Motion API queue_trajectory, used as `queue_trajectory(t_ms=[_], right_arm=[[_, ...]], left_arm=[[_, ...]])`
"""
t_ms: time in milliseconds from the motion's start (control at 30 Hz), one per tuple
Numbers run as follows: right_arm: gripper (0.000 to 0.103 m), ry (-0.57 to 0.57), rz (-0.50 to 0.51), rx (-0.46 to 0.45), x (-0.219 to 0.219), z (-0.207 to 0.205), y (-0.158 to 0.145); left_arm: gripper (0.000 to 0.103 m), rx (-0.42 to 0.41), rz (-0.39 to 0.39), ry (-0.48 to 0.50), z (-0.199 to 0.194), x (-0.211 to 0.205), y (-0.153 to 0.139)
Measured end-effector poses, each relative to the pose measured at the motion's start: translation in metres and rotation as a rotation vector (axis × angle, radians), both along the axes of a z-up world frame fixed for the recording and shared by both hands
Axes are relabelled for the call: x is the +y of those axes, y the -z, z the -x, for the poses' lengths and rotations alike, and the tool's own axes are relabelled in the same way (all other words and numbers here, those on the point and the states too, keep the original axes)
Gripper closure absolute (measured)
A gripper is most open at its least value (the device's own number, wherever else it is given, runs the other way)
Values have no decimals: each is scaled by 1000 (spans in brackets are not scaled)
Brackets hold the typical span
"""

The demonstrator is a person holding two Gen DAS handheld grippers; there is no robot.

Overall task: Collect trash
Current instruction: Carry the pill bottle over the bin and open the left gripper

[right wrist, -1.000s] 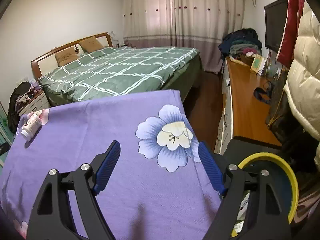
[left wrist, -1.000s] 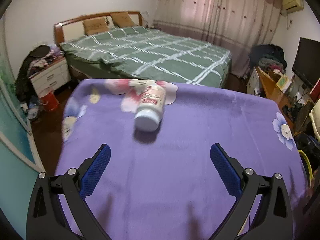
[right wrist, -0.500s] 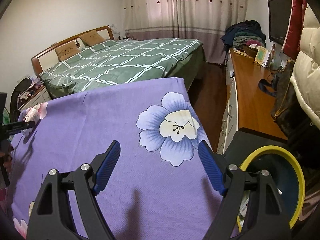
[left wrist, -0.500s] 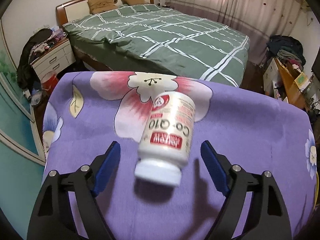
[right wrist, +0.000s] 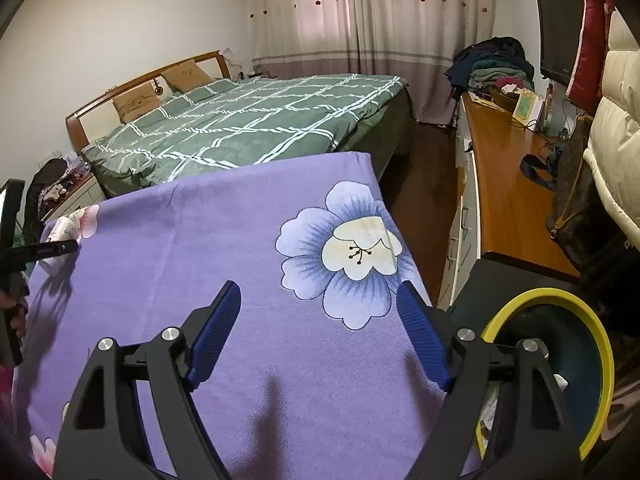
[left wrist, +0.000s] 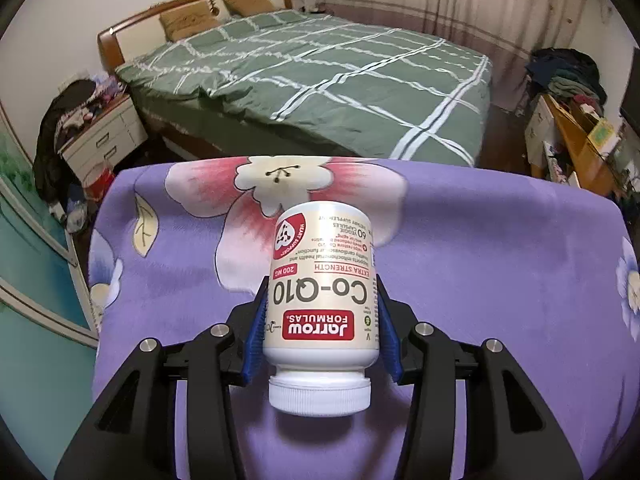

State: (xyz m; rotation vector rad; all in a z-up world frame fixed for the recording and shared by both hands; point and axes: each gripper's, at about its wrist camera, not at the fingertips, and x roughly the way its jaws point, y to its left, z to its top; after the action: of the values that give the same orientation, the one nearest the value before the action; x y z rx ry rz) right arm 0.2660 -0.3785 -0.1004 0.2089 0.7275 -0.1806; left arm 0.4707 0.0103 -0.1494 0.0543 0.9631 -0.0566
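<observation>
A white Co-Q10 supplement bottle (left wrist: 320,304) with a red and white label lies on its side on the purple flowered cloth (left wrist: 500,280), cap toward the camera. My left gripper (left wrist: 320,320) is shut on the bottle, blue pads pressing both sides. In the right wrist view the bottle (right wrist: 64,228) shows far left with the left gripper (right wrist: 44,248) at it. My right gripper (right wrist: 320,336) is open and empty above the cloth (right wrist: 240,240). A yellow-rimmed bin (right wrist: 560,360) sits low at the right.
A bed with a green checked cover (left wrist: 320,80) stands beyond the table. A white nightstand (left wrist: 100,140) is at the left. A wooden desk (right wrist: 504,192) with clutter and a TV (right wrist: 560,28) run along the right.
My left gripper moved forward around the bottle and closed on it. My right gripper stayed open and nearly still.
</observation>
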Motion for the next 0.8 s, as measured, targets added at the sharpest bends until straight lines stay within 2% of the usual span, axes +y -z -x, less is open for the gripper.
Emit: queue_trajectory(t_ms=[200,333,567,800], right_arm=[[27,1,16,6,-5,14,-12],[27,-4,39,-12,-12,43,-25],[27,34,62,-27,-42,108,-35],[27,149,56,-48,-94,177,-33]], left_arm=[[56,-34,18,72,62,-26,-30],[56,-55,32,136,107,-55,-46],[56,-64,91,338,180,-143,-63],[56,-43,117,524,221,-245,-68]])
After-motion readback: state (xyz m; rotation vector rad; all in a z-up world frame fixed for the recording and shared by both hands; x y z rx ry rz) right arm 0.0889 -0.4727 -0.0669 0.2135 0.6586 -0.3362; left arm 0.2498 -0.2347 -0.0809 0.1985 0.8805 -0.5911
